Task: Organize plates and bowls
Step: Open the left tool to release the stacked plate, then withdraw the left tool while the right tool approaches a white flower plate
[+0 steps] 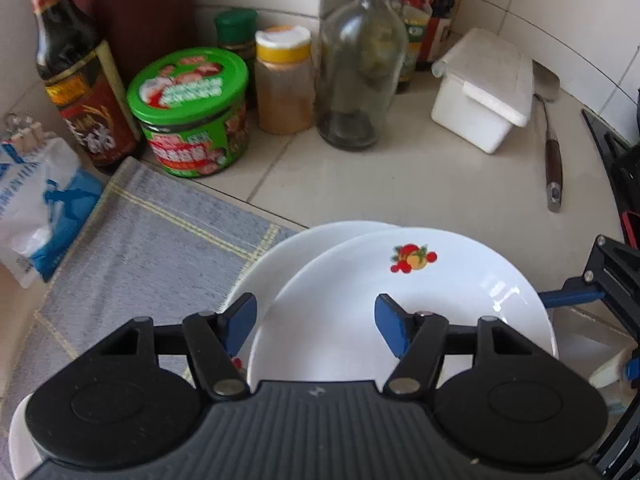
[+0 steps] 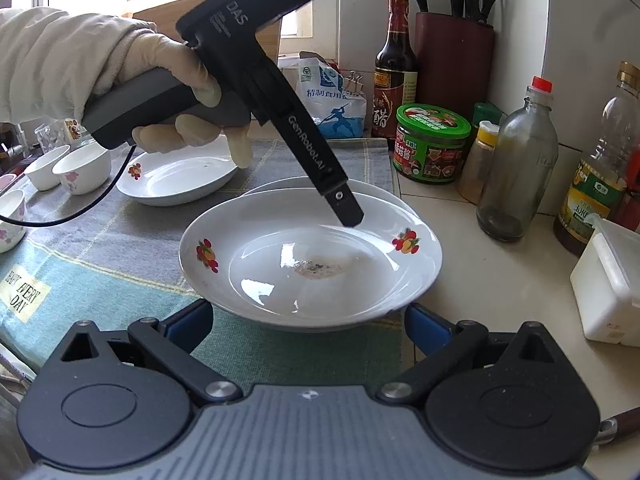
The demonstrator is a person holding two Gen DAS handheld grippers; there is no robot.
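Left gripper spread wide above white fruit-print ceramic plate, right gripper gaping at its near rim, bare tiled counter rightward.

Top plate white w/ red-orange-green fruit decals on rim, greyish speckled smudge in centre. Plate under it plain white where visible. Third plate white, same fruit decal. Small bowls white w/ pink flower print. Cloth grey w/ pale yellow check lines; teal band near front in right-wrist view. Jar green lid + label, red/white print. Spice shaker yellow collar, white cap, orange-brown contents. Glass bottle clear greyish, red cap. Sauce bottle dark brown, red label. Box white. Salt bag white & blue. Left gripper and right gripper were black w/ blue pads. Glove cream.
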